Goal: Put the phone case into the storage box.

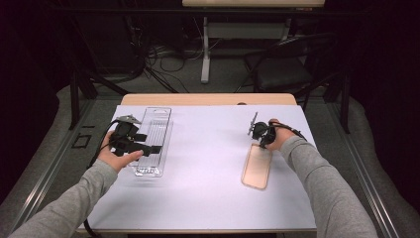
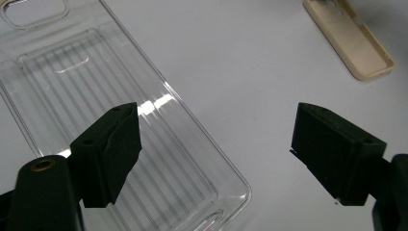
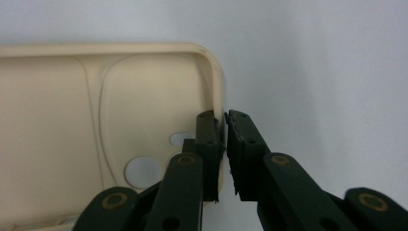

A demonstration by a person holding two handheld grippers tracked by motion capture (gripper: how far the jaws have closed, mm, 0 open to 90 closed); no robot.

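Between the right hand-held gripper (image 3: pixel 223 144) jaws, cream phone case (image 3: pixel 72 120) rim, pinched tight.

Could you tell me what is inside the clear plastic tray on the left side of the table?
Nothing lies in the clear tray: its ribbed floor is bare, with the white table cover visible through it. One finger of the open left gripper hides a small patch.

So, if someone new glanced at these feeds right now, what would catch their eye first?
Probably the right gripper, its jaws pinched on the end wall of the beige phone case lying open side up at the right of the white table. Next, the clear ribbed plastic tray at the left, with the left gripper open above its corner, pressing on nothing.
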